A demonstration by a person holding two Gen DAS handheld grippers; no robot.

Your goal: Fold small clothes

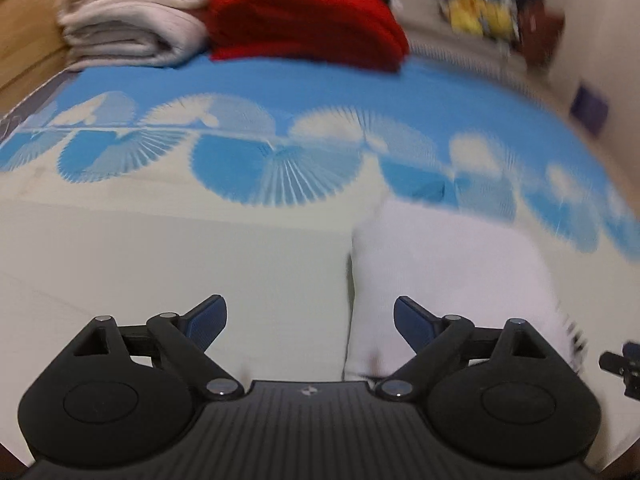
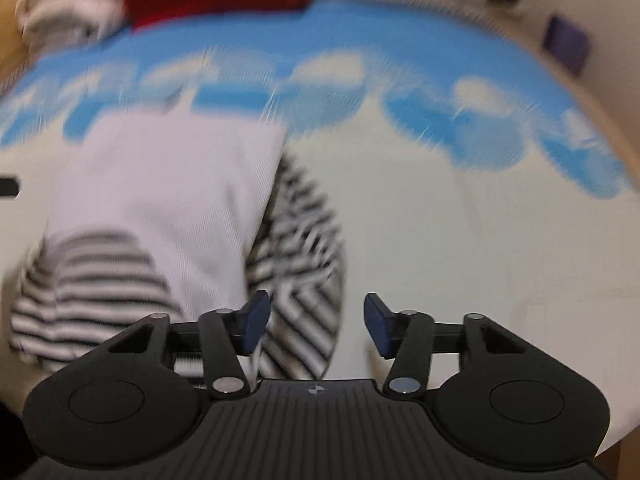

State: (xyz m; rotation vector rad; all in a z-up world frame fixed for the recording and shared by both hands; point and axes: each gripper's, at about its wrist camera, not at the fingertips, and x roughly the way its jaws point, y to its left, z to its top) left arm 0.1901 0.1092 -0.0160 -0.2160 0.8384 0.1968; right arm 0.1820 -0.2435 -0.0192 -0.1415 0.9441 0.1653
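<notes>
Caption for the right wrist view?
Open right gripper beside the striped-sleeved white garment on a blue-patterned sheet.
</notes>
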